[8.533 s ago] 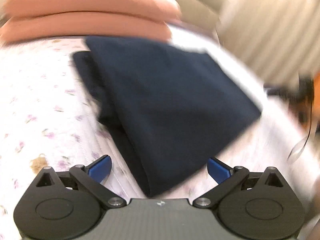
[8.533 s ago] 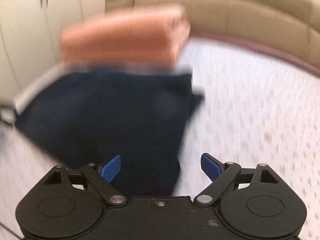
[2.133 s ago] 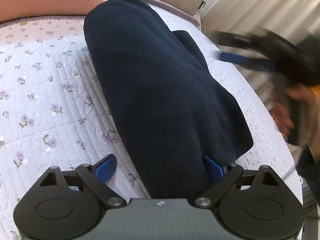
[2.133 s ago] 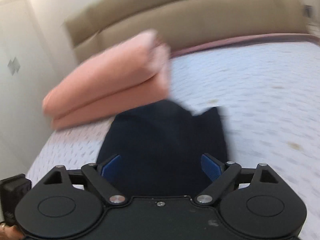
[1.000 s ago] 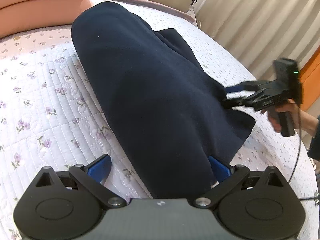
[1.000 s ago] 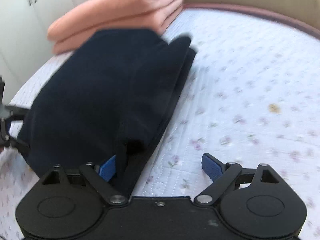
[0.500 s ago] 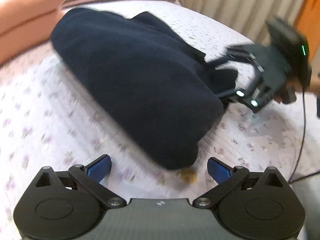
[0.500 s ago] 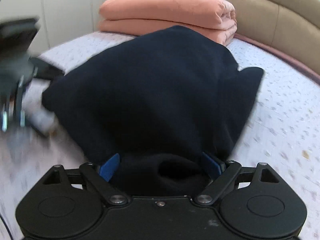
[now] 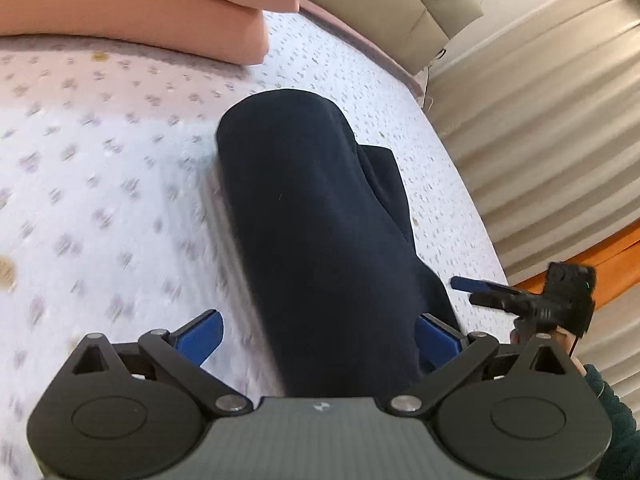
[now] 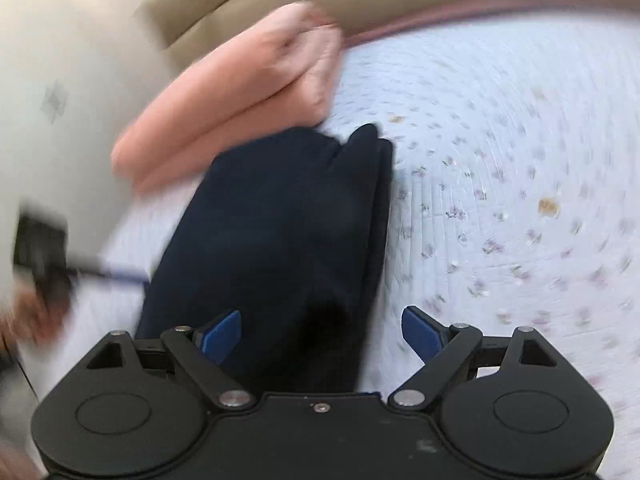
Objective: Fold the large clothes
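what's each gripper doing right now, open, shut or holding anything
Left gripper: open, jaws spread either side of the folded navy garment, not clamped on it.
Right gripper: open, garment lying between its jaws, no grip.

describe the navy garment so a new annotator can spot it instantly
Start at the bed's floral quilted cover. Near its head lies a stack of folded salmon-pink bedding; just in front of that sits the navy garment, folded into a long thick bundle. It is the only dark, unpatterned item on the pale cover.

A bedroom: floral quilted bed [image 9: 100, 184], padded headboard [image 9: 404, 4], curtains [image 9: 540, 120].
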The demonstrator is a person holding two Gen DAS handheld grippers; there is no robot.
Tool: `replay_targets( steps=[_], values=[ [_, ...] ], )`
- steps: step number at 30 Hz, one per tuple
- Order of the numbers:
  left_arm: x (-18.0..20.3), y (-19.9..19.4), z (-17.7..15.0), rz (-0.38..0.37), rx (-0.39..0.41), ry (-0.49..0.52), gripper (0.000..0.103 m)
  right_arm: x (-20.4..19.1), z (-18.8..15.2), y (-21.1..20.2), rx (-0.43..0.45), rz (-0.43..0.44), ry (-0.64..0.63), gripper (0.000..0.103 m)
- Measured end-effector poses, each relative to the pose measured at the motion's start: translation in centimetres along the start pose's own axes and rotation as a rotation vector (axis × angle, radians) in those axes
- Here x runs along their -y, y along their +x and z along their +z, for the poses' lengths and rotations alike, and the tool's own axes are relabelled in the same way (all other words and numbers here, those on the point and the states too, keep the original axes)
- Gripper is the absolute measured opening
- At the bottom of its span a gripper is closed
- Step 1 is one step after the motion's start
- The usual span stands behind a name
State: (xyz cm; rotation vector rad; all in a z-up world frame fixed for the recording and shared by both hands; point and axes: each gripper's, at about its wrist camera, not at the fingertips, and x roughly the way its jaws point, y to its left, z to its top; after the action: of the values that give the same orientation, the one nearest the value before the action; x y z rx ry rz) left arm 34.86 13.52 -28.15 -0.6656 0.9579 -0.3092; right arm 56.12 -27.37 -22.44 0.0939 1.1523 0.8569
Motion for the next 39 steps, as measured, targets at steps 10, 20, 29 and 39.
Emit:
replay_targets(
  steps=[10, 20, 29, 39],
  values=[
    [-2.0, 6.6, 1.7, -0.062, -0.070, -0.124, 0.103, 1.7, 1.1, 9.1, -0.132, 0.106, 0.178, 0.103],
    [-3.4, 8.6, 3.3, -0.080, -0.030, -0.107, 0.103, 1.6, 5.5, 14.0, -0.231, 0.233, 0.092, 0.103],
    [-0.7, 9.5, 3.1, 0.050, -0.029, 0.010, 0.103, 1.6, 4.9, 13.7, -0.202, 0.261, 0.012, 0.103],
    [-0.5, 9.6, 3.0, 0.059, -0.015, 0.028, 0.101, 0.6, 3.9, 13.5, -0.169, 0.212, 0.018, 0.103]
  ],
)
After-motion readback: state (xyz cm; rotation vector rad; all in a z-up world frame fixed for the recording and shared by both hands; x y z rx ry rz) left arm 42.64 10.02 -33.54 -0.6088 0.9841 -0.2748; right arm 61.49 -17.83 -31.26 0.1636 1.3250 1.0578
